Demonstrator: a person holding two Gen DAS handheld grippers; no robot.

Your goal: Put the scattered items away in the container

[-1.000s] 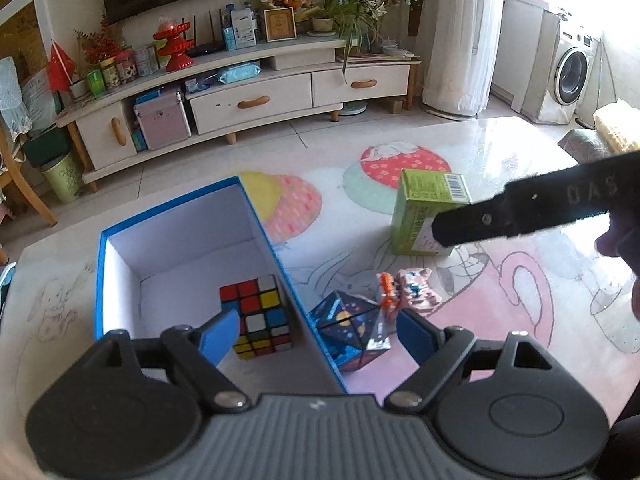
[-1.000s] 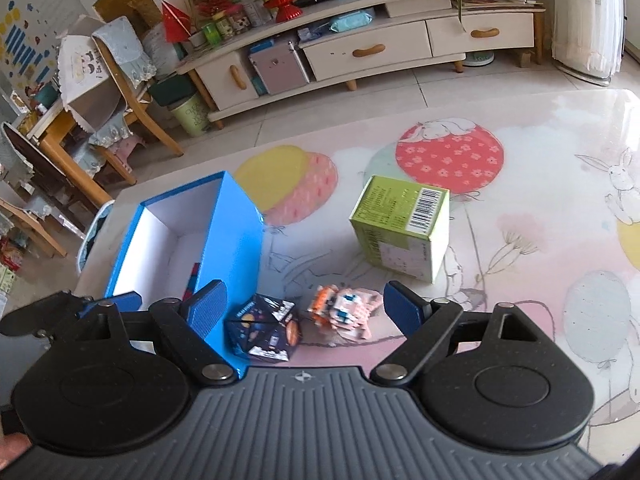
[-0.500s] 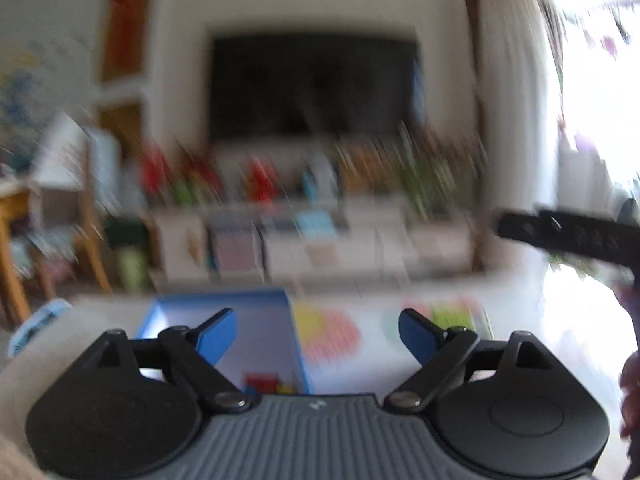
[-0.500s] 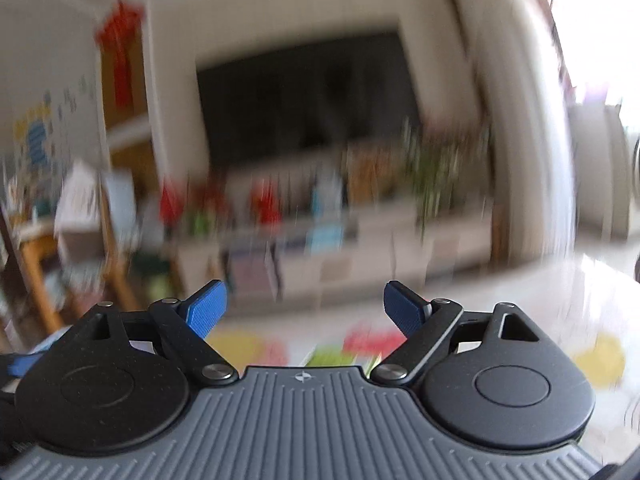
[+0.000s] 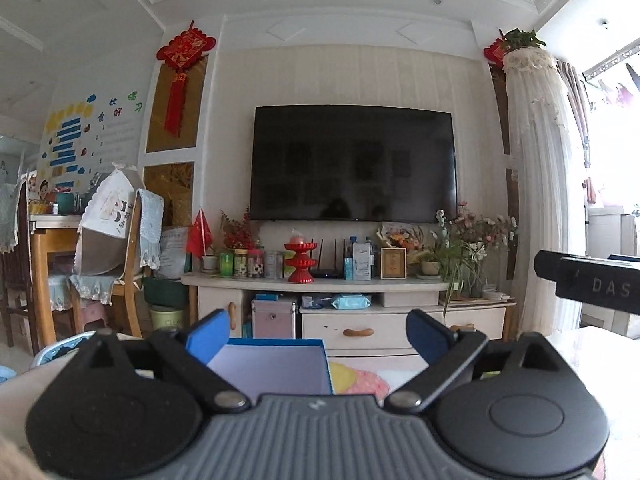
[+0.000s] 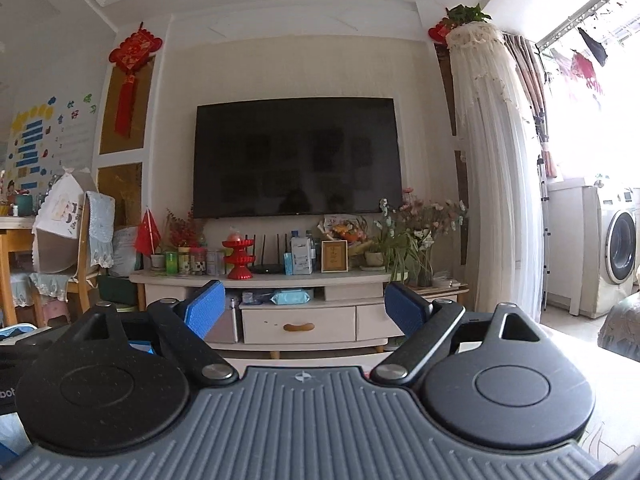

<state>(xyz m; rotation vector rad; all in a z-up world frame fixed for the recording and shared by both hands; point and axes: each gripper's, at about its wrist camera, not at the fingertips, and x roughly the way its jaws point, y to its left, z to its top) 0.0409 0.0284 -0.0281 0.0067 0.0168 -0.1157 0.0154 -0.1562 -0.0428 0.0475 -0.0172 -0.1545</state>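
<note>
My left gripper (image 5: 318,338) points level across the room, its blue pads wide apart with nothing between them. Just beyond it, the far wall and white inside of the blue box (image 5: 276,364) show above the gripper body. In the left wrist view, one black finger of the right gripper (image 5: 592,286) juts in from the right edge. My right gripper (image 6: 304,314) also points level and is open and empty. A sliver of the blue box (image 6: 140,346) shows by its left finger. The cubes, the toy and the green carton are hidden below both gripper bodies.
A strip of the patterned table mat (image 5: 360,380) lies right of the box. Across the room are a wall-mounted TV (image 5: 352,162), a low cabinet (image 5: 348,320) crowded with ornaments and plants, a wooden chair (image 5: 108,264) at left, and a washing machine (image 6: 616,248) at right.
Both grippers have swung up from looking down at the table to pointing level at the TV wall. The cubes, toy and green carton have dropped out of view. Both stay open.
</note>
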